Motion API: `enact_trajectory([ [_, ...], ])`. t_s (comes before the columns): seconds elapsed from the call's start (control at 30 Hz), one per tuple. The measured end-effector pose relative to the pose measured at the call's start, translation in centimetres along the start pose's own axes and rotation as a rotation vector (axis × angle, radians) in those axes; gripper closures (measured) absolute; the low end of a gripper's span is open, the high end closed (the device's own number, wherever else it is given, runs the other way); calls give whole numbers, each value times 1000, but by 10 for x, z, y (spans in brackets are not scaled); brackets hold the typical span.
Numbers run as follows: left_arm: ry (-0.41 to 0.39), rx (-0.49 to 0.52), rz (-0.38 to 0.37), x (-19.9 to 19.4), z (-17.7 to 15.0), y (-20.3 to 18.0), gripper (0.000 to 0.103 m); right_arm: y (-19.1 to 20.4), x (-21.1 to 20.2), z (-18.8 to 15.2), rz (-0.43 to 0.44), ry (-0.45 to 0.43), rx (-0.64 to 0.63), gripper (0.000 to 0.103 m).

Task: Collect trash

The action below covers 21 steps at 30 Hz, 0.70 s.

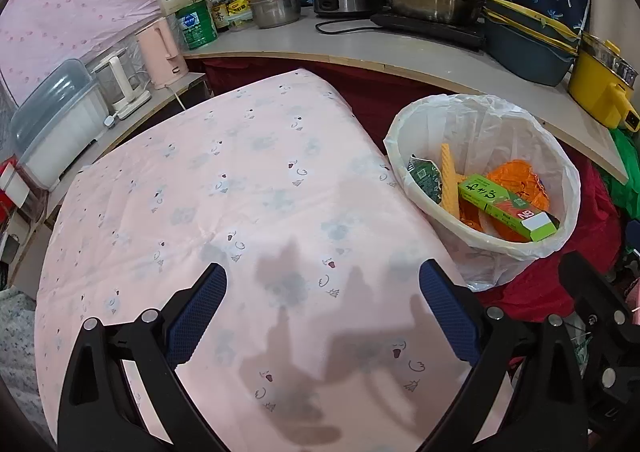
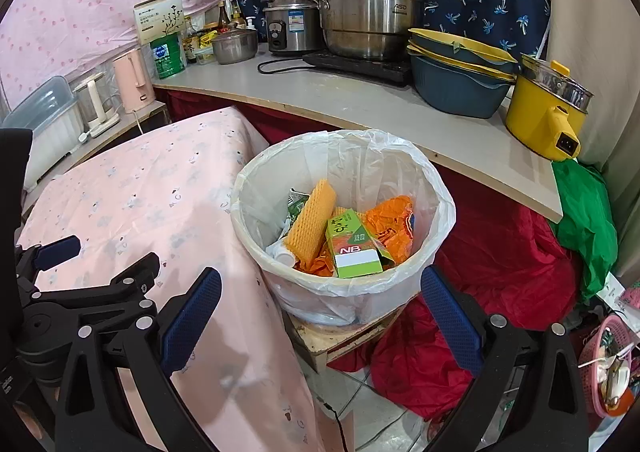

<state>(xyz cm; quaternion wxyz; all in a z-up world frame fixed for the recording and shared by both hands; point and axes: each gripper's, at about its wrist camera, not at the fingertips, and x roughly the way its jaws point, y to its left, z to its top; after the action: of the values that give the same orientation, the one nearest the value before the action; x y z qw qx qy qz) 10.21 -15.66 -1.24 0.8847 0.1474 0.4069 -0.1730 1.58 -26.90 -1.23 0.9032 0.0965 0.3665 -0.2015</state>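
Pink tablecloth (image 1: 240, 192), filled bin (image 2: 400, 284), grippers empty

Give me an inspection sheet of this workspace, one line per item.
Surface: pink tablecloth, no loose trash seen on it.
Job's things: lined bin beside the table holds green carton, orange wrapper, yellow strip.
Clutter: steel pots, rice cooker, yellow pot on the counter.
Grippers: left gripper and right gripper open, empty.
Cables: black cord on counter.
Surroundings: red cloth, green bag.
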Motion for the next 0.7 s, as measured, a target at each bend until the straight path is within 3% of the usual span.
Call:
enact_trajectory([
  [0.7, 9, -15, 5, 1, -3, 3, 10, -1, 0, -1, -2, 2, 1, 7],
])
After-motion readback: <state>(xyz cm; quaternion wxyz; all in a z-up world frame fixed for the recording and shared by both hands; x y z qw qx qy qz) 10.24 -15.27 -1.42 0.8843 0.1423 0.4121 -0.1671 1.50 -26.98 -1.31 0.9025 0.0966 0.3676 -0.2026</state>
